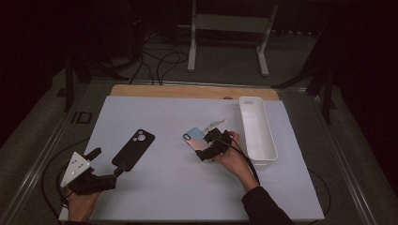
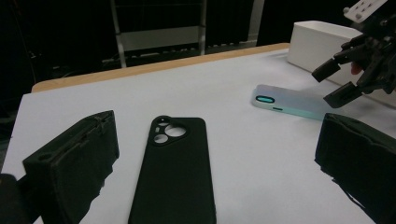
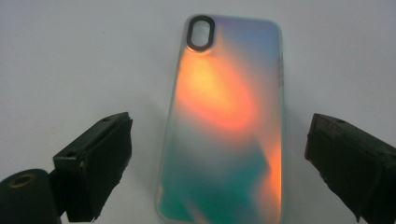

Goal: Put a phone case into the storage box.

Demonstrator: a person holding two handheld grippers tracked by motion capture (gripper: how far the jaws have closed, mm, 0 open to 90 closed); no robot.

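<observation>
A black phone case [image 1: 133,149] lies back-up on the white mat [image 1: 164,187], left of centre. My left gripper [image 1: 107,162] is open at its near end, and the case [image 2: 175,172] reaches in between the jaws of that gripper [image 2: 219,154] without touching them. An iridescent phone case [image 1: 192,138] lies near the mat's middle. My right gripper [image 1: 206,146] hovers open over its near end. In the right gripper view, the shimmering case [image 3: 224,121] lies between the spread jaws of the gripper [image 3: 222,144]. The left gripper view also shows this case [image 2: 292,103] and the right gripper [image 2: 341,79].
A long white tray [image 1: 270,154] stands at the mat's right side, close behind the right hand [image 1: 234,159]; it shows again [image 2: 322,44] in the left gripper view. The wooden table edge [image 1: 187,91] runs along the back. Cables and a metal stand [image 1: 227,28] lie beyond on the floor.
</observation>
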